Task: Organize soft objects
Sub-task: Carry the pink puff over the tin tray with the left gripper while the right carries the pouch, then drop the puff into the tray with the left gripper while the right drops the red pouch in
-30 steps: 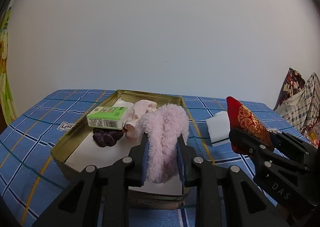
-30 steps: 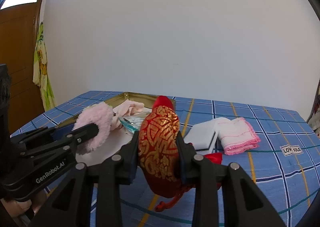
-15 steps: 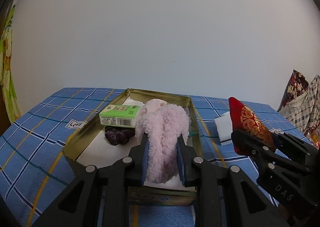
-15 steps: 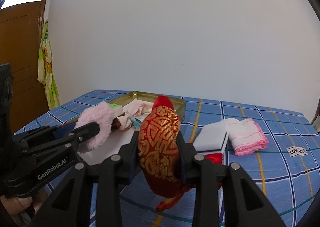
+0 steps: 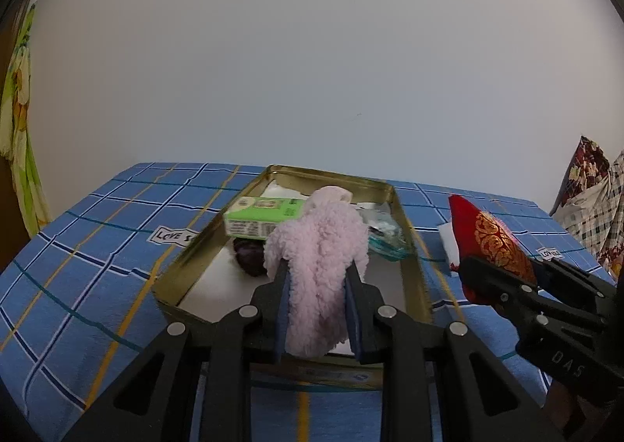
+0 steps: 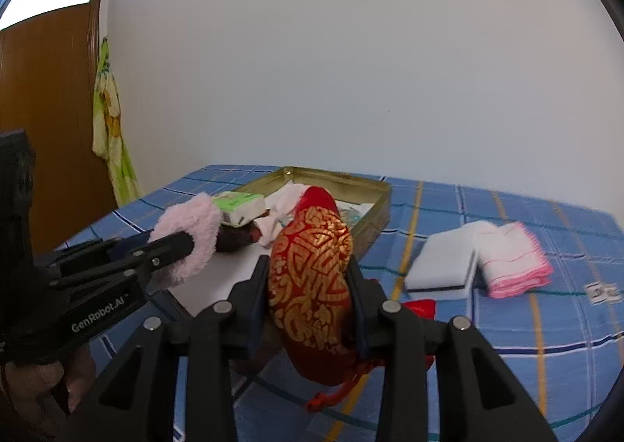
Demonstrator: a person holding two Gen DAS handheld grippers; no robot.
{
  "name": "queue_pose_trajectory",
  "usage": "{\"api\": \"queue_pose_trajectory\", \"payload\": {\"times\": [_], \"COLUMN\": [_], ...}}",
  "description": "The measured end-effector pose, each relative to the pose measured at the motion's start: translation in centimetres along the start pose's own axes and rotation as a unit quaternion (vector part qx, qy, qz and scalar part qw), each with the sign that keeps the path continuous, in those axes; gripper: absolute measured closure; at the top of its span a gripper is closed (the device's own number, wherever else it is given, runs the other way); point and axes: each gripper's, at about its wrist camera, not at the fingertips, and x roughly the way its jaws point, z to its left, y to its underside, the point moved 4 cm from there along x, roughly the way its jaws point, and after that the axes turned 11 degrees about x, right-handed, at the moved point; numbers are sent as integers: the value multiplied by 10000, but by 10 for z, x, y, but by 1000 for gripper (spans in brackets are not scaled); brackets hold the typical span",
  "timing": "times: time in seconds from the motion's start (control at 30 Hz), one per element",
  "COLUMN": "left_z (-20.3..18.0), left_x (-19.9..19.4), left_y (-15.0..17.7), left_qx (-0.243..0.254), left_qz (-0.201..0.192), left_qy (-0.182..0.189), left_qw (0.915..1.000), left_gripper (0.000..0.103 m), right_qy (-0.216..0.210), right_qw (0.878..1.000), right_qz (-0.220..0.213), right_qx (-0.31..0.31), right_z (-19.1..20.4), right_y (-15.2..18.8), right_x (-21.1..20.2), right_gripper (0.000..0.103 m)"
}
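The left gripper (image 5: pixel 316 309), clamped on the pink fluffy piece (image 5: pixel 318 266), has advanced over the gold tin (image 5: pixel 413 266), enabling release, while the right gripper (image 6: pixel 308 309) clamps the red pouch (image 6: pixel 310 286) beside it.

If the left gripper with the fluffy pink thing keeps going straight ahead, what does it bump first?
Probably the dark purple bundle and green tissue pack lying in the gold metal tin, just beyond the left gripper; depth is uncertain.

Wooden door (image 6: pixel 43 110) — yellow-green cloth (image 6: pixel 111 122) beside it
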Motion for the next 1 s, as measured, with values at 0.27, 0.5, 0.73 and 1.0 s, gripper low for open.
{"api": "queue_pose_trajectory", "payload": {"times": [0.27,0.5,0.73,1.0], "left_z": [19,34,38,38], "left_x": [5,30,39,38], "left_y": [-18,-13,-10,-6], "left_qx": [138,38,119,187], "left_qz": [131,604,721,799], "left_qy": [-55,5,-51,-152], "left_qw": [9998,9982,9973,9965], "left_gripper": [76,76,76,51], "right_qy": [-330,-473,-483,-621], "right_qw": [9994,9979,9963,9957], "right_qz": [124,449,708,682], "right_qx": [51,-48,8,-61], "right_z": [18,39,40,45], "right_y": [-21,-25,-14,-12], "right_x": [20,45,63,61], "right_gripper": [67,67,63,32]}}
